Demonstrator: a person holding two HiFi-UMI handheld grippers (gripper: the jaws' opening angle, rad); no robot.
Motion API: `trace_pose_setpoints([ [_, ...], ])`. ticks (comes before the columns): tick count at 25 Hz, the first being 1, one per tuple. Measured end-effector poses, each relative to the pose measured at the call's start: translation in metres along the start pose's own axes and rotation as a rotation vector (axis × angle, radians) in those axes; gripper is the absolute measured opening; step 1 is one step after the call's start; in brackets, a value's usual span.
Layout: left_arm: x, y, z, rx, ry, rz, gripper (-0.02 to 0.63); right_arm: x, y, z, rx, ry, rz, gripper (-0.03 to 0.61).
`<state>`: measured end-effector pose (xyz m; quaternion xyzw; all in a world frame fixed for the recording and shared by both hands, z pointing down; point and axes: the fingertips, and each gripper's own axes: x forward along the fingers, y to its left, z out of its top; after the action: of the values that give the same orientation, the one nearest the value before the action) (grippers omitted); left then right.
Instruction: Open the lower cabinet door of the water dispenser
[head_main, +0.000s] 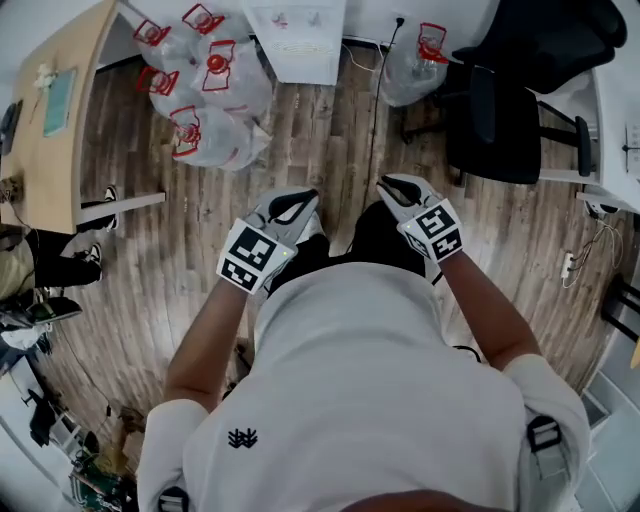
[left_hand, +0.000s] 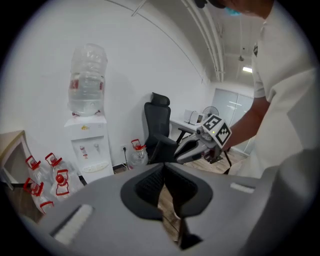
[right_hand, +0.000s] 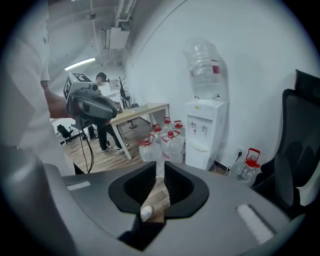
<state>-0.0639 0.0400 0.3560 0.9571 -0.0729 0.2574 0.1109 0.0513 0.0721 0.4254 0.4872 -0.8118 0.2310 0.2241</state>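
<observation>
A wooden floor (head_main: 300, 160) runs up to the white wall, with a wooden table (head_main: 50, 120) off to the left and a black office chair (head_main: 510, 90) to the right. Between them the water dispenser (right_hand: 205, 132) stands upright against the wall, a clear bottle (right_hand: 204, 67) upended on top. Its lower cabinet door (right_hand: 198, 159) looks closed and is well apart from both grippers. A cluster of red-handled water jugs (head_main: 205, 90) sits on the floor just beside the dispenser on the table side, and a single jug (head_main: 420, 60) stands on the chair side.

A person in a white T-shirt (head_main: 360, 380) holds the left gripper (head_main: 298, 203) and the right gripper (head_main: 393, 187) side by side above the floor, both aimed toward the dispenser. The left fingers (left_hand: 150, 182) meet at the tips and hold nothing. The right fingers (right_hand: 177, 182) stand a narrow slit apart with only floor showing between them.
</observation>
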Motion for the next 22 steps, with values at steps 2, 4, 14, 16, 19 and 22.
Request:
trace_pose_setpoints([
  [2,0.004,0.025,-0.002,-0.014,0.009,-0.009,0.057,0.024,-0.013,0.007,0.012,0.013,-0.010,0.037],
  [4,0.013,0.042,0.000,-0.035,0.011,-0.016,0.057,0.047,-0.031,0.012,0.017,0.025,-0.011,0.037],
  [14,0.108,0.115,0.025,-0.088,0.135,-0.051,0.058,0.206,-0.203,-0.004,0.022,0.078,0.019,0.078],
  [16,0.135,0.135,0.023,-0.090,0.167,-0.067,0.058,0.247,-0.244,-0.018,0.018,0.099,0.015,0.084],
  [19,0.171,0.165,0.014,-0.096,0.192,-0.086,0.058,0.307,-0.290,-0.042,0.025,0.132,0.008,0.089],
  [22,0.203,0.189,0.005,-0.083,0.213,-0.103,0.058,0.359,-0.323,-0.063,-0.016,0.165,0.012,0.098],
])
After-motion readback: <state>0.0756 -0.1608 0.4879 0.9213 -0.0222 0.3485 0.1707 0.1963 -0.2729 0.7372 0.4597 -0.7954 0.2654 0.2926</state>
